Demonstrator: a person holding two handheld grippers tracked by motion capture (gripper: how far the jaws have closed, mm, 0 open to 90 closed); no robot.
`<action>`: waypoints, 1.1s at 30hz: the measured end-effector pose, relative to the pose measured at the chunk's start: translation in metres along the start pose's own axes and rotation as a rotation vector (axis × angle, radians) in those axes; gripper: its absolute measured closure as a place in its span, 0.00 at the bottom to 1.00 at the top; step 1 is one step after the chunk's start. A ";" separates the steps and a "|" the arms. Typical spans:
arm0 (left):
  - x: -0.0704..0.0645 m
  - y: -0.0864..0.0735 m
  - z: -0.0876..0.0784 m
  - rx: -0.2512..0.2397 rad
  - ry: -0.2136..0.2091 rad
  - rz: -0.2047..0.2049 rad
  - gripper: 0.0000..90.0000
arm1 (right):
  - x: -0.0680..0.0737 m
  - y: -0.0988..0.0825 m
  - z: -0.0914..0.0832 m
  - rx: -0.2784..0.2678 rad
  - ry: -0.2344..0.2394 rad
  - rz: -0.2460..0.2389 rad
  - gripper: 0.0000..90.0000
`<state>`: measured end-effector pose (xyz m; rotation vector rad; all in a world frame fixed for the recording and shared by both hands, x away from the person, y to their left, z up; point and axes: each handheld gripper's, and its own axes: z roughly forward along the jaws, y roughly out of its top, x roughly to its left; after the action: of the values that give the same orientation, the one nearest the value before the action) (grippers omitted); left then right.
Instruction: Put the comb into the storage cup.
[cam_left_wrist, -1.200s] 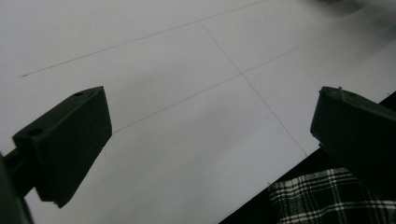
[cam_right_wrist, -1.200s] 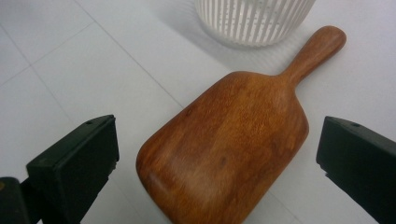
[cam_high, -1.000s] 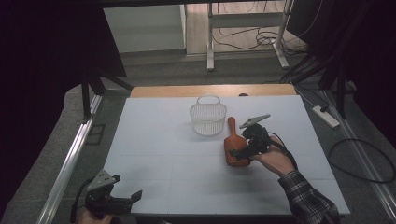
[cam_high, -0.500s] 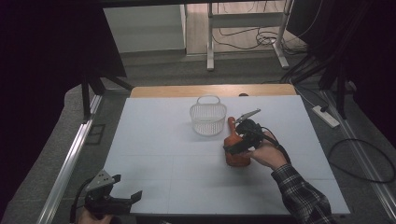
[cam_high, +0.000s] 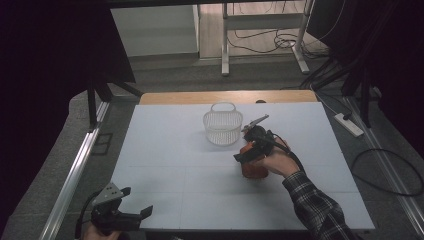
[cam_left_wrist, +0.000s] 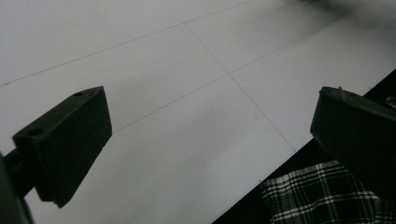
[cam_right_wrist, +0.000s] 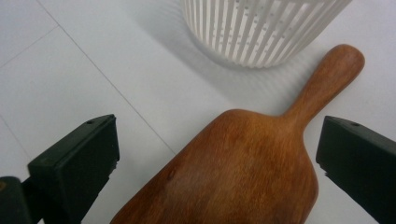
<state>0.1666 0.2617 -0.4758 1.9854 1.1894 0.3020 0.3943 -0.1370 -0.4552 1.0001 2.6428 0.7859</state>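
A brown wooden paddle-shaped board (cam_right_wrist: 261, 163) lies flat on the white table (cam_high: 170, 150), its handle (cam_right_wrist: 327, 79) pointing at a white slotted basket (cam_right_wrist: 261, 28). In the high view the basket (cam_high: 222, 127) stands at mid-table and the board (cam_high: 254, 169) lies just right of it, partly under the hand. My right gripper (cam_right_wrist: 219, 154) hovers open over the board with one jaw on each side, touching nothing; it is the right gripper (cam_high: 246, 154) at centre right. My left gripper (cam_high: 137, 201) rests open at the near left edge, with nothing between the jaws of the left gripper (cam_left_wrist: 210, 135).
A bare wooden strip (cam_high: 225, 96) runs along the table's far edge. A plaid sleeve (cam_left_wrist: 317, 196) lies beyond the table's near edge. Cables and a power strip (cam_high: 350, 125) lie on the floor to the right.
My right gripper has shifted left and now sits over the board, hiding its handle in the high view. The left gripper, the board and the basket have stayed put.
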 end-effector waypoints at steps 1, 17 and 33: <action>0.000 0.000 0.000 0.000 -0.001 0.000 0.00 | 0.000 0.001 0.000 0.003 -0.001 -0.006 0.01; -0.001 0.000 0.000 0.003 -0.004 0.007 0.00 | -0.004 0.016 0.010 0.037 0.033 -0.049 0.61; 0.001 0.000 0.000 0.003 -0.006 0.001 0.00 | -0.026 0.021 0.027 0.062 0.064 -0.019 1.00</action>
<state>0.1672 0.2619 -0.4761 1.9886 1.1857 0.2942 0.4352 -0.1301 -0.4665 0.9794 2.7422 0.7483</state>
